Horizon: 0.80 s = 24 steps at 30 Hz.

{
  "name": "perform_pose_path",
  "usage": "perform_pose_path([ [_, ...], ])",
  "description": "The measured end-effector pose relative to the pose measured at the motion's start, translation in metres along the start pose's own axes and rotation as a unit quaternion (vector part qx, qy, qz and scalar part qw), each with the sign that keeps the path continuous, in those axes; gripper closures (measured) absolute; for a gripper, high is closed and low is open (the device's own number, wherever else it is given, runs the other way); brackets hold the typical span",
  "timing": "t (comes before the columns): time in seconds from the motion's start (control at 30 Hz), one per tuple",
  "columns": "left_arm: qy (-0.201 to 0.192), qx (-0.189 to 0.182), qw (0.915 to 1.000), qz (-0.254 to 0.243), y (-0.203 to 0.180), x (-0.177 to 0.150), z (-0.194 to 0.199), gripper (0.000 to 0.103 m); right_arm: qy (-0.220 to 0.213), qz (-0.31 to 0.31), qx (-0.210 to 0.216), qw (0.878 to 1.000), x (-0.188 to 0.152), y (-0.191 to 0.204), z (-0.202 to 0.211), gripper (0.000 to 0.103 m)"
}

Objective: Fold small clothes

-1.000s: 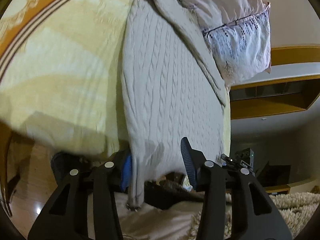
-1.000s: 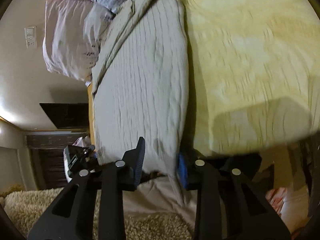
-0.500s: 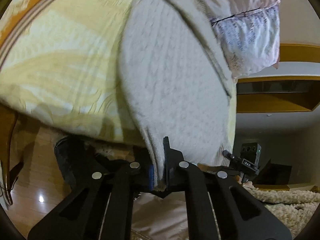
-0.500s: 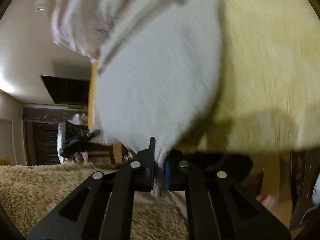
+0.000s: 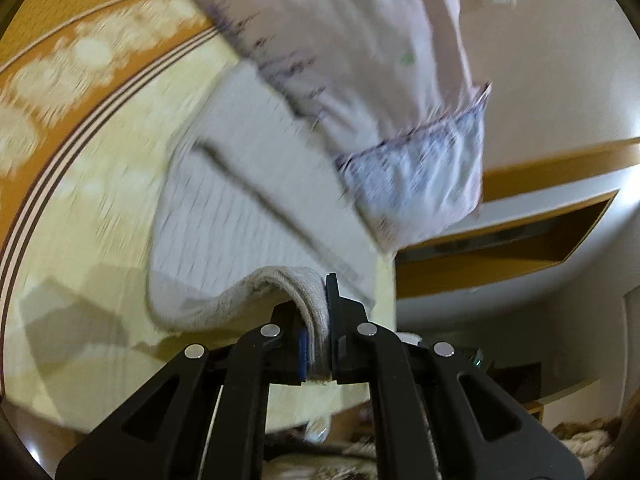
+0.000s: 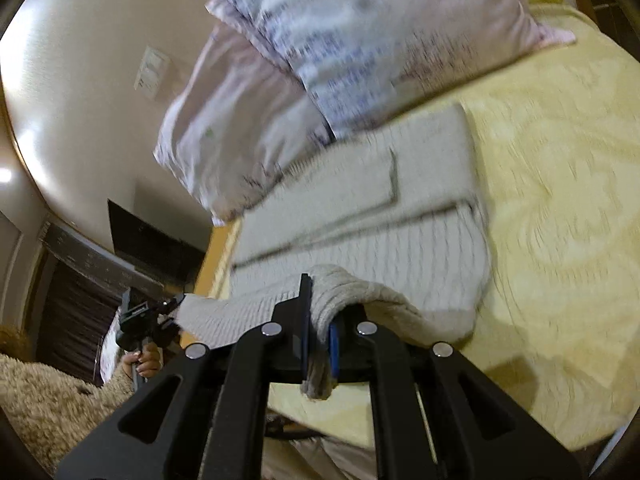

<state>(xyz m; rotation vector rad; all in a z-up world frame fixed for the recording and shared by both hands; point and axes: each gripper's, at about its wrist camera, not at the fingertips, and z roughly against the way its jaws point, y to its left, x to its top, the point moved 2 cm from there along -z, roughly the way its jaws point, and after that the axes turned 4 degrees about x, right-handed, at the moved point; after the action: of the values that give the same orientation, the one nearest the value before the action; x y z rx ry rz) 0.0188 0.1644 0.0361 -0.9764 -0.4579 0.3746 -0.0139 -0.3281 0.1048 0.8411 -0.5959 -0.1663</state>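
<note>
A cream cable-knit sweater (image 5: 224, 216) lies on the yellow bedspread (image 5: 100, 208), its far end against the pillows. My left gripper (image 5: 317, 344) is shut on the sweater's near hem, which bends up off the bed into the jaws. In the right wrist view the same sweater (image 6: 400, 216) stretches toward the pillows, and my right gripper (image 6: 318, 354) is shut on the other near corner of the hem, lifted clear of the bedspread (image 6: 560, 184). The left gripper (image 6: 146, 314) shows at the far left of that view, with a hand (image 6: 144, 364) under it.
Two floral pillows (image 6: 360, 36) sit at the head of the bed, also seen as a pillow (image 5: 384, 92) in the left view. A wooden headboard shelf (image 5: 520, 240) and a wall switch (image 6: 152, 72) lie beyond. A shaggy rug (image 6: 44, 400) covers the floor.
Both grippers went from open around the hanging hem to shut on it, then rose and carried the hem up over the bed toward the pillows.
</note>
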Motion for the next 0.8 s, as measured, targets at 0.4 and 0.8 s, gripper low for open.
perform_pose_path([
  [0.4, -0.034, -0.044, 0.9971, -0.051, -0.044, 0.083, -0.042, 0.097, -0.071, 0.017, 0.028, 0.997, 0.066, 0.010, -0.025, 0.096],
  [0.8, -0.036, -0.009, 0.9993, -0.005, -0.007, 0.145, -0.117, 0.097, -0.085, -0.089, -0.002, 0.992, 0.122, -0.066, -0.098, 0.096],
])
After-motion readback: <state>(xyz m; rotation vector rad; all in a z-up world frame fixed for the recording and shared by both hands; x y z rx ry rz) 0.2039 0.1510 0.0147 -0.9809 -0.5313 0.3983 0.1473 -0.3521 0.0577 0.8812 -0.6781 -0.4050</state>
